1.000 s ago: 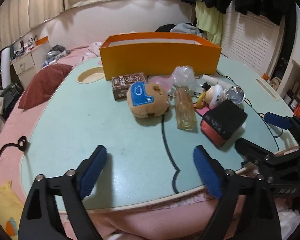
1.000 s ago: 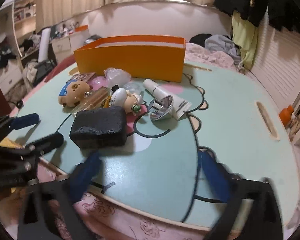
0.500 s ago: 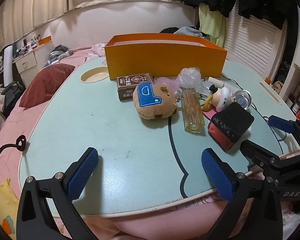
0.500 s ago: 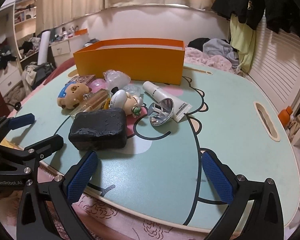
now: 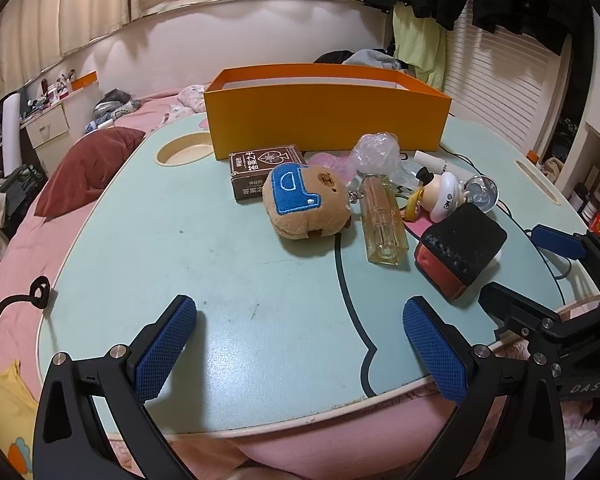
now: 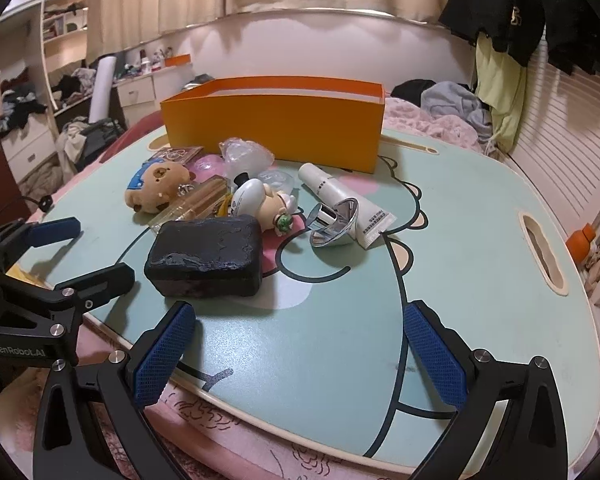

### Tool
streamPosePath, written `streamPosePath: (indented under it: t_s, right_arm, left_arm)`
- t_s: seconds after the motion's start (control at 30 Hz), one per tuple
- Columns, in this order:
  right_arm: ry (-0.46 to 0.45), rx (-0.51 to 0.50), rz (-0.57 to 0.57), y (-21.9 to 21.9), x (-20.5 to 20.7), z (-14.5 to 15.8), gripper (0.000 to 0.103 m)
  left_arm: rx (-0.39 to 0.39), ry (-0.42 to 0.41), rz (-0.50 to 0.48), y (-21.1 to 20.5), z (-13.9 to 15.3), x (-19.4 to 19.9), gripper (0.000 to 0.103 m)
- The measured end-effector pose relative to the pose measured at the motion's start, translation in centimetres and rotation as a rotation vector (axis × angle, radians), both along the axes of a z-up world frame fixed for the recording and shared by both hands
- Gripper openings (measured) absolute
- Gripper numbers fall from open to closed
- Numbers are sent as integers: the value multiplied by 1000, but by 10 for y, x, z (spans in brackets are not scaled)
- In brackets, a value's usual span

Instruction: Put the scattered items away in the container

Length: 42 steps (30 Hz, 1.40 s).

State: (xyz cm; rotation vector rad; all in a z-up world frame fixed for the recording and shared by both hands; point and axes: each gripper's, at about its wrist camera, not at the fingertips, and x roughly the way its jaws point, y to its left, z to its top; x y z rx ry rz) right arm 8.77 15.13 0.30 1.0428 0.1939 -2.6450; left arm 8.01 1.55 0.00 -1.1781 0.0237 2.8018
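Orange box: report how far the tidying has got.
Done: nothing visible in the orange box, though its floor is hidden. In hand: nothing; left tongs and right tongs are open and empty. Left: plush bear, glass bottle, black block and the rest.

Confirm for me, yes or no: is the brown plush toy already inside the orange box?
No, the brown plush toy lies on the table in front of the orange box, not inside it.

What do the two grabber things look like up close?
Both are black frames. The left gripper and the right gripper each have two long fingers with bumpy blue pads and small silver screws. The left one, seen from the right wrist view, has white "GenRobot.AI" lettering on its side. No sleeves or hands show.
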Motion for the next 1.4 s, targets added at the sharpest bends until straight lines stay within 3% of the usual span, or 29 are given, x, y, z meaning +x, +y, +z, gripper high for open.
streamPosePath:
  t_s: [0.47,0.6,0.67,0.77,0.9,1.1,1.2,1.33,1.4]
  right_arm:
    - [14,-3,1,-1,2,-1,103]
    - [17,-4,5,-1,2,-1,103]
    - [17,-4,4,-1,2,-1,103]
    - [17,-4,3,-1,2,-1,103]
    - [18,-3,5,-1,2,-1,103]
    - [20,-4,4,-2,2,-1,103]
    - [20,-3,5,-2,3,-2,103]
    - [20,-3,4,-2,3,-2,103]
    - [21,-3,4,-2,3,-2,103]
  left_arm:
    - [11,79,-55,-3,-3,4,103]
    - [74,118,-66,-16,12,9,102]
    - [104,176,-75,-23,25,13,93]
    - [70,209,-83,-24,33,8,75]
    - [34,182,-99,-20,31,-14,60]
    - [88,80,-95,-20,20,-44,60]
    - [133,63,-97,-21,18,-53,60]
    - [119,50,-110,-16,13,-62,60]
    - [174,33,-108,-21,11,-66,60]
